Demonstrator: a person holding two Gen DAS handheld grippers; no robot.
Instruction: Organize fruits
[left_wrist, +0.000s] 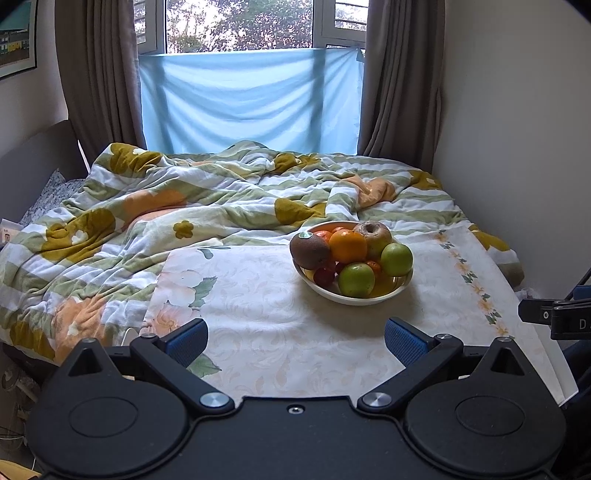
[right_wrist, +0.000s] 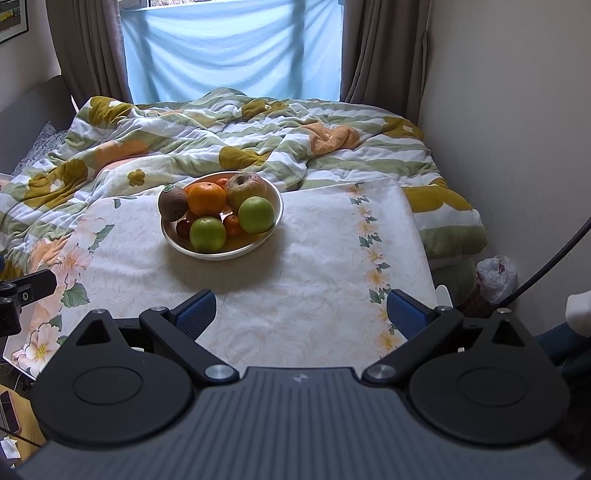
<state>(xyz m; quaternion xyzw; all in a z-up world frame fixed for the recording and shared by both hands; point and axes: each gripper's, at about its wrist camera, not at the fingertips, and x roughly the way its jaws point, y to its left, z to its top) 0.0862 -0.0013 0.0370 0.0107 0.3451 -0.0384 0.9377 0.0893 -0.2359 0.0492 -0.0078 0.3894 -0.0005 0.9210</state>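
A white bowl (left_wrist: 369, 297) (right_wrist: 207, 254) stands on a floral board (left_wrist: 258, 295) (right_wrist: 314, 240) on the bed. It holds a brown kiwi (left_wrist: 309, 250) (right_wrist: 173, 203), an orange (left_wrist: 348, 245) (right_wrist: 207, 199), a blemished apple (left_wrist: 373, 232) (right_wrist: 244, 189), two green apples (left_wrist: 357, 280) (left_wrist: 396, 259) (right_wrist: 207, 233) (right_wrist: 256, 214), small red fruits (left_wrist: 324, 276) and small mandarins (right_wrist: 232, 224). My left gripper (left_wrist: 295, 339) is open and empty, well short of the bowl. My right gripper (right_wrist: 301, 314) is open and empty, short of the bowl and to its right.
A rumpled floral quilt (left_wrist: 147, 206) (right_wrist: 184, 140) covers the bed behind the board. A wall (right_wrist: 517, 129) runs along the right. A plastic bag (right_wrist: 496, 277) lies by the bed's right corner. The other gripper shows at each view's edge (left_wrist: 554, 314) (right_wrist: 22, 295).
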